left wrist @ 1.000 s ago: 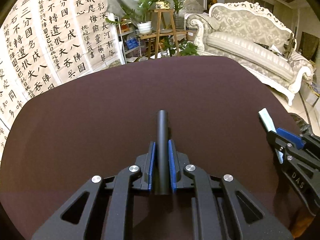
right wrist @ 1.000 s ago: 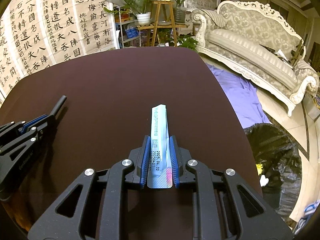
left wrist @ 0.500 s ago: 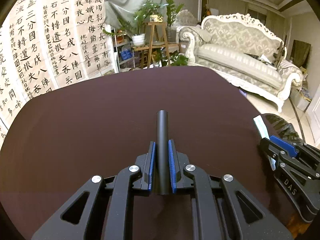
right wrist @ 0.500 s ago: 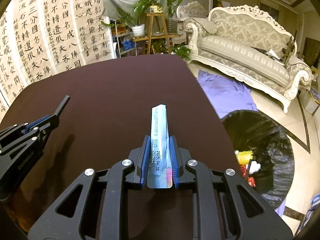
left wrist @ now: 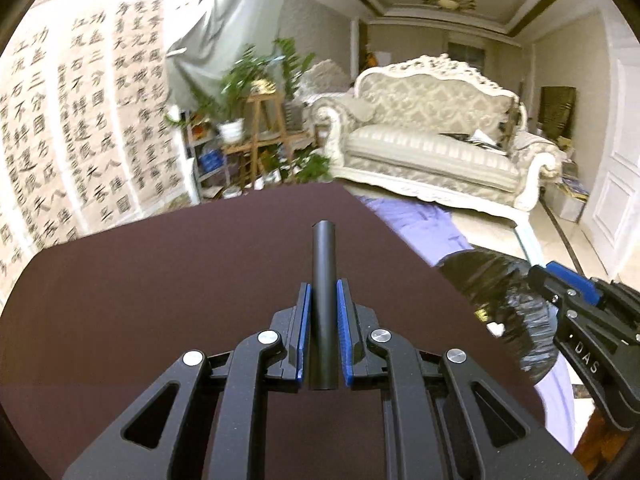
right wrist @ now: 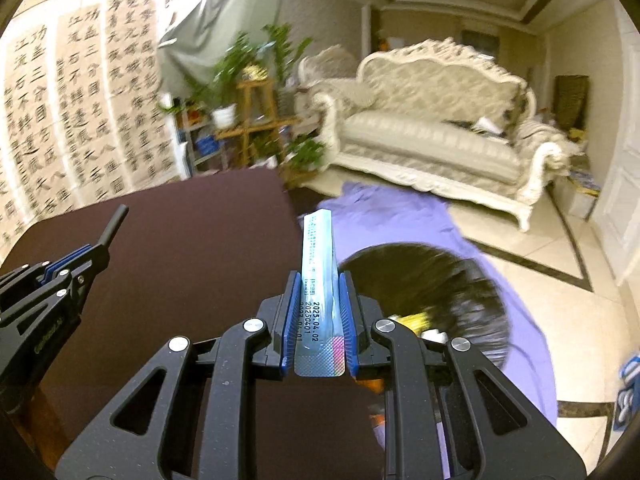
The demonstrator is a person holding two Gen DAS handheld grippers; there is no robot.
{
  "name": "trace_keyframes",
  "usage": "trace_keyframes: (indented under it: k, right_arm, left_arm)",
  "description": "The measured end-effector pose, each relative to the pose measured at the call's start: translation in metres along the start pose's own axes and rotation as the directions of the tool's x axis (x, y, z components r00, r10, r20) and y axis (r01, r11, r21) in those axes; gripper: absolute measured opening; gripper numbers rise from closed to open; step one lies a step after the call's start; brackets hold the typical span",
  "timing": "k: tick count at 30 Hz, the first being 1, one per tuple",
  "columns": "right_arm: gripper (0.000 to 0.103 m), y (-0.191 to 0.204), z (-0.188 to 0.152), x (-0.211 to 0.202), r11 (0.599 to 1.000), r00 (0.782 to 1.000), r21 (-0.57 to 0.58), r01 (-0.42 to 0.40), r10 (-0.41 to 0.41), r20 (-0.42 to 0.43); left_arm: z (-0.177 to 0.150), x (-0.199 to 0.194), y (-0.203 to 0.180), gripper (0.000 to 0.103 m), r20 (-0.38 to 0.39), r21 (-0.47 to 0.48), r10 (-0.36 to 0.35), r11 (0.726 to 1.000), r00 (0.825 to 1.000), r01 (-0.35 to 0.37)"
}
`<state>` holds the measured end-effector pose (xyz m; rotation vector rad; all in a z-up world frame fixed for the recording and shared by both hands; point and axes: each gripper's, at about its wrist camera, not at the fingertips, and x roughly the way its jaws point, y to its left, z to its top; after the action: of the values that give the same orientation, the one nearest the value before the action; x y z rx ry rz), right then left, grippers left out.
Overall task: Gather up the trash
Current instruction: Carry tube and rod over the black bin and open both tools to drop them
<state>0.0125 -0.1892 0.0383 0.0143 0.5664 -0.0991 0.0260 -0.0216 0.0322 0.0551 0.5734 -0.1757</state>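
My left gripper (left wrist: pixel 323 292) is shut on a black tube (left wrist: pixel 324 264) that sticks out forward above the dark brown table (left wrist: pixel 160 300). My right gripper (right wrist: pixel 319 284) is shut on a pale blue printed wrapper (right wrist: pixel 318 256), held over the table's right edge. Just right of and below the wrapper stands a bin lined with a black bag (right wrist: pixel 432 280), with yellow and white scraps inside. In the left wrist view the right gripper (left wrist: pixel 544 276) reaches over the black bag (left wrist: pixel 500 292). The left gripper (right wrist: pixel 100 256) with its black tube (right wrist: pixel 114 224) shows at the left of the right wrist view.
A purple cloth (right wrist: pixel 400 216) lies on the tiled floor around the bin. Beyond it stands an ornate pale sofa (left wrist: pixel 436 148). A wooden plant stand (left wrist: pixel 260 132) and calligraphy sheets (left wrist: pixel 80 128) line the far wall behind the table.
Both grippers have moved right and up, holding their loads. The table's right edge, the purple cloth and the black-lined bin have come into view; the wrapper now hangs past the table edge.
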Motion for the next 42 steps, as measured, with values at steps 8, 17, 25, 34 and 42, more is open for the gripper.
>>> trace_keyframes:
  k: [8,17,25,34,42]
  right_arm:
    - [0.020,-0.051,0.001,0.012,0.994,0.995,0.050,0.094,-0.095,0.022]
    - [0.020,-0.089,-0.005,0.039,0.985,0.990,0.098,0.139,-0.139,-0.012]
    - [0.020,-0.108,-0.009,0.064,0.980,0.989,0.137,0.142,-0.136,-0.049]
    - [0.020,-0.119,-0.010,0.087,0.977,0.988,0.153,0.146,-0.134,-0.083]
    - [0.021,-0.118,-0.010,0.097,0.975,0.985,0.160,0.153,-0.138,-0.102]
  left_arm:
    - [0.014,0.023,-0.052,0.014,0.019,0.055,-0.093,0.994,0.996,0.091]
    - [0.020,0.059,-0.095,0.014,-0.008,0.135,-0.129,0.982,0.992,0.129]
    - [0.022,0.086,-0.120,0.014,-0.050,0.176,-0.132,0.975,0.990,0.139]
    - [0.021,0.113,-0.133,0.014,-0.098,0.205,-0.106,0.971,0.990,0.125]
    - [0.025,0.124,-0.132,0.016,-0.124,0.209,-0.101,0.970,0.987,0.125]
